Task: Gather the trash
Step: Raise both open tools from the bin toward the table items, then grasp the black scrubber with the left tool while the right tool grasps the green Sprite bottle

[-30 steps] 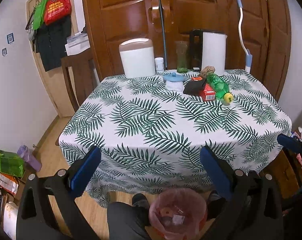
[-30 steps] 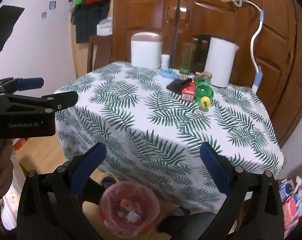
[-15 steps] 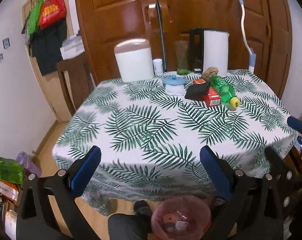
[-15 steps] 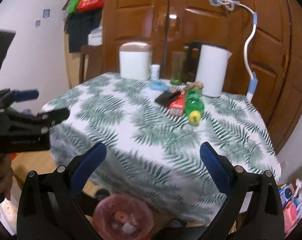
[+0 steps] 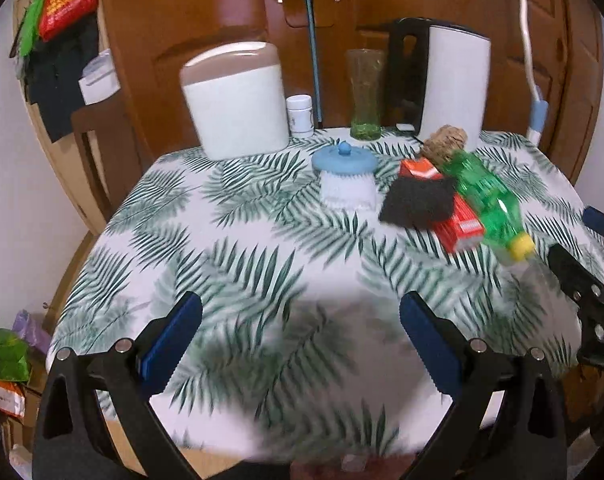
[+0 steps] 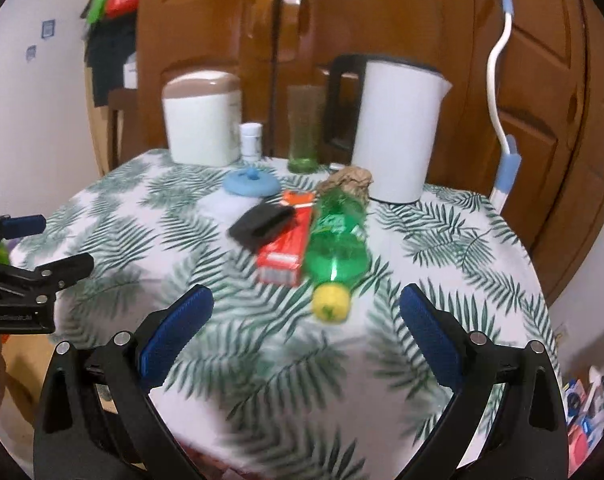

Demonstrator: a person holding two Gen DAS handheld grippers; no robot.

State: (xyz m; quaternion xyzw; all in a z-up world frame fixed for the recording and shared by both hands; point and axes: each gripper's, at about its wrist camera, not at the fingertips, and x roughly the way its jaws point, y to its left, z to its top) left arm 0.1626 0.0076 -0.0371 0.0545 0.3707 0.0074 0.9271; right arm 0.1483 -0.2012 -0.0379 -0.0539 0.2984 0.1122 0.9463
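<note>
- On the leaf-print tablecloth (image 6: 442, 240), the green plastic bottle (image 6: 336, 240) is lying on its side, its yellow cap (image 6: 330, 306) pointing toward the right gripper (image 6: 302, 332), just beyond the gap between that gripper's spread blue pads (image 6: 174, 332).
- Touching the bottle's left side, a red carton (image 6: 288, 248) is lying flat, with a black pouch (image 6: 260, 224) resting partly across it.
- At the bottle's far end, a crumpled brown paper wad (image 6: 348, 180) is sitting close to the white kettle (image 6: 394, 132).
- The right gripper is hovering wide apart and gripping nothing, near the table's front edge.
- The left gripper (image 5: 300, 342) is likewise hanging spread and empty over the front of the cloth; the trash cluster is lying well ahead and to its right.
- Farther back, a blue-lidded white cup (image 5: 346, 176), a small white jar (image 5: 300, 116), a green glass (image 5: 364, 94) and a white canister (image 5: 236, 100) are standing before the wooden doors (image 5: 222, 8).
</note>
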